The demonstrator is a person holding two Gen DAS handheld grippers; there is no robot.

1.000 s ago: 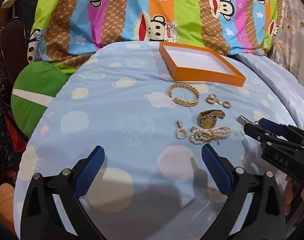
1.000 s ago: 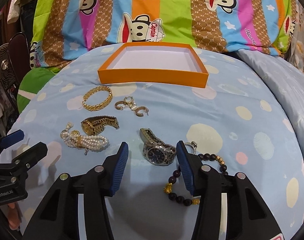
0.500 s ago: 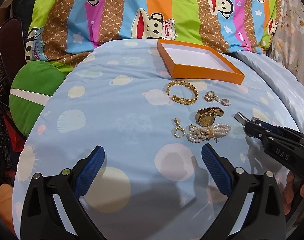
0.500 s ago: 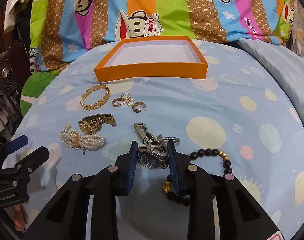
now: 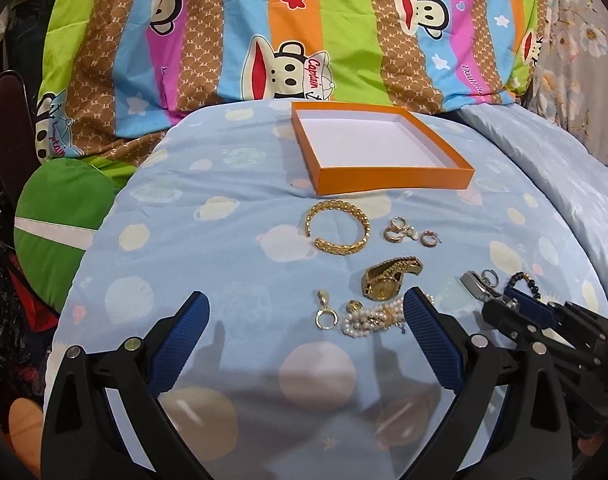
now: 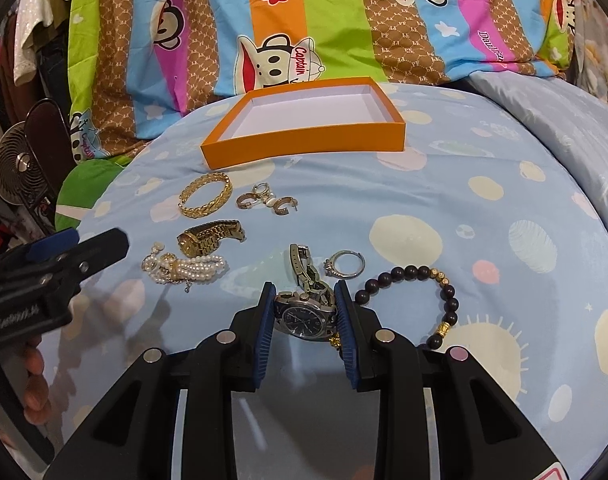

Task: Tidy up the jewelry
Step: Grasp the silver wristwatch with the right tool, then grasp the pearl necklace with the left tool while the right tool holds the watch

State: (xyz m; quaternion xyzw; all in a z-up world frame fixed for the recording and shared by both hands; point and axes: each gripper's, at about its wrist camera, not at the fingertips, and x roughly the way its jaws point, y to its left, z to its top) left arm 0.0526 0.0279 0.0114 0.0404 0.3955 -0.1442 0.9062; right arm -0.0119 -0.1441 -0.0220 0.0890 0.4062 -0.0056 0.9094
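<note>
My right gripper [image 6: 304, 300] is shut on a silver watch [image 6: 304, 316] with a dark dial, low over the blue bedspread; its strap [image 5: 474, 284] shows in the left wrist view. Beside it lie a silver ring [image 6: 344, 266] and a dark bead bracelet [image 6: 424, 292]. To the left lie a gold watch [image 6: 208, 236], a pearl bracelet [image 6: 188, 272], a gold bangle [image 6: 206, 200] and small hoop earrings [image 6: 264, 200]. An empty orange box [image 6: 304, 146] sits behind. My left gripper [image 5: 304, 312] is open and empty, just short of the pearl bracelet [image 5: 374, 318] and a gold earring [image 5: 326, 314].
A striped cartoon-print quilt [image 5: 304, 32] is piled behind the box. A green cushion [image 5: 60, 216] lies off the left edge of the bed. A small fan [image 6: 18, 168] stands at far left. A pale floral sheet [image 5: 576, 184] slopes away on the right.
My right gripper's jaws have closed from wide open onto the silver watch. The left gripper has moved forward toward the pearl bracelet, staying open.
</note>
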